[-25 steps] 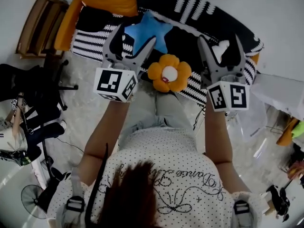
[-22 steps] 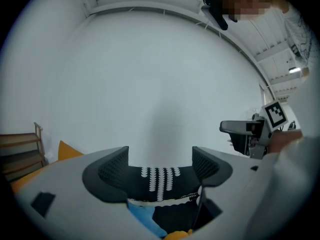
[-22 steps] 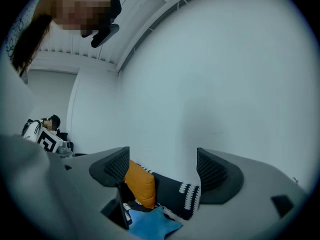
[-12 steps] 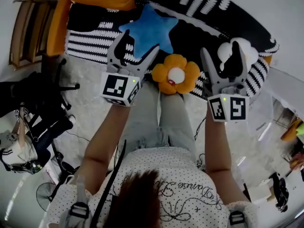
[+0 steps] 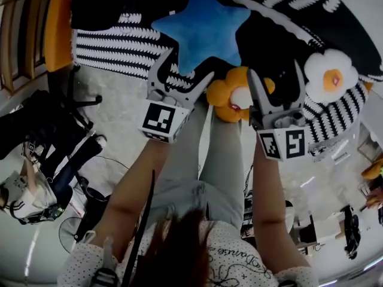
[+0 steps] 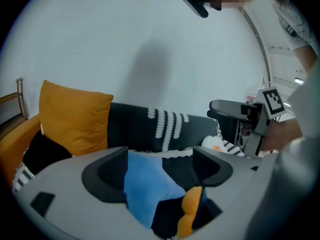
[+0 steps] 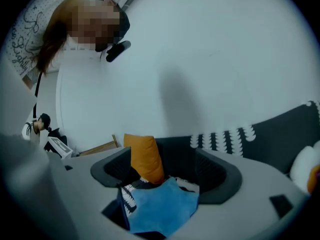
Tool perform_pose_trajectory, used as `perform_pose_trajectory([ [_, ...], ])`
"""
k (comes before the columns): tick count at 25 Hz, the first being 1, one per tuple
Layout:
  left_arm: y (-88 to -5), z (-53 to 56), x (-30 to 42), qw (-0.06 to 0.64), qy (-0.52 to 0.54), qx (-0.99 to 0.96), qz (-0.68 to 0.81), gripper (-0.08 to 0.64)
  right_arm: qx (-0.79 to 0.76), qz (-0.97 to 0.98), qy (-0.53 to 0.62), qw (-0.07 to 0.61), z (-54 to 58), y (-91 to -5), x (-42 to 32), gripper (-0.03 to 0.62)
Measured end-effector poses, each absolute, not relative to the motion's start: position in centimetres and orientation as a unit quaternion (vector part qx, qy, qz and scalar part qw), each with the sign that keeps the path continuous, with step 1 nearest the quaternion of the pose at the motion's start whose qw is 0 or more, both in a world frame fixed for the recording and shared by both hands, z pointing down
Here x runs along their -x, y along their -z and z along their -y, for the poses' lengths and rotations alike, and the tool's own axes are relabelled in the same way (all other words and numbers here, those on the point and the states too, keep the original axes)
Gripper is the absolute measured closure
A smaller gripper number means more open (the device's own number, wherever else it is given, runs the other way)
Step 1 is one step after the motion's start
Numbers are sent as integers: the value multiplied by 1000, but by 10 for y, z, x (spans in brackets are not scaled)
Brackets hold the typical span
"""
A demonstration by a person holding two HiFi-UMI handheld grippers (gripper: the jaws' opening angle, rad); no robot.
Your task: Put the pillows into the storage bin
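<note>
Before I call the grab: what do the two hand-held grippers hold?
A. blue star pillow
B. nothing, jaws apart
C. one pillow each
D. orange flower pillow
B: the left hand-held gripper and right hand-held gripper both stand open, with the blue star pillow and orange flower pillow lying beyond them.

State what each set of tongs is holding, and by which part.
Nothing is held: the left tongs and the right tongs both stand open and empty.

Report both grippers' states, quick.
Left gripper: open, holding nothing.
Right gripper: open, holding nothing.
</note>
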State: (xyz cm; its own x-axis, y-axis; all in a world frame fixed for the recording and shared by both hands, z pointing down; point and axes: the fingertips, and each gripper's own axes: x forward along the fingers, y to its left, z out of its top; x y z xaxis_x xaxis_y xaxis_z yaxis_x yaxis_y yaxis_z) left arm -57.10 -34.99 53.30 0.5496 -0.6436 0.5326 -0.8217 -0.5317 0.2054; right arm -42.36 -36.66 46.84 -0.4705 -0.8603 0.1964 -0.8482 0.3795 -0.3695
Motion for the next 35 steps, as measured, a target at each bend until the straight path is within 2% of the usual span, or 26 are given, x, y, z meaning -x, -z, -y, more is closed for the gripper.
perform_pose_trajectory([
  [8, -682, 328, 607, 291, -258, -815, 430, 169, 499, -827, 254, -53, 365, -639, 464, 210],
  [18, -772, 299, 618, 318, -316, -785, 429, 151, 452, -815, 297, -208, 335, -790, 476, 172],
  [22, -786, 297, 614, 322, -330, -779, 424, 135, 446, -813, 298, -227, 338, -800, 475, 138],
  [28, -806, 297, 622, 321, -360, -769, 419, 135, 379, -834, 299, -267, 322, -811, 495, 145],
  [30, -811, 298, 624, 318, -374, -769, 410, 139, 354, -837, 286, -304, 318, -816, 503, 170],
  [31, -811, 297, 623, 322, -378, -768, 404, 148, 350, -835, 282, -317, 317, -815, 503, 212],
  [35, -798, 296, 605, 343, -356, -779, 385, 208, 358, -830, 292, -311, 322, -798, 485, 268],
])
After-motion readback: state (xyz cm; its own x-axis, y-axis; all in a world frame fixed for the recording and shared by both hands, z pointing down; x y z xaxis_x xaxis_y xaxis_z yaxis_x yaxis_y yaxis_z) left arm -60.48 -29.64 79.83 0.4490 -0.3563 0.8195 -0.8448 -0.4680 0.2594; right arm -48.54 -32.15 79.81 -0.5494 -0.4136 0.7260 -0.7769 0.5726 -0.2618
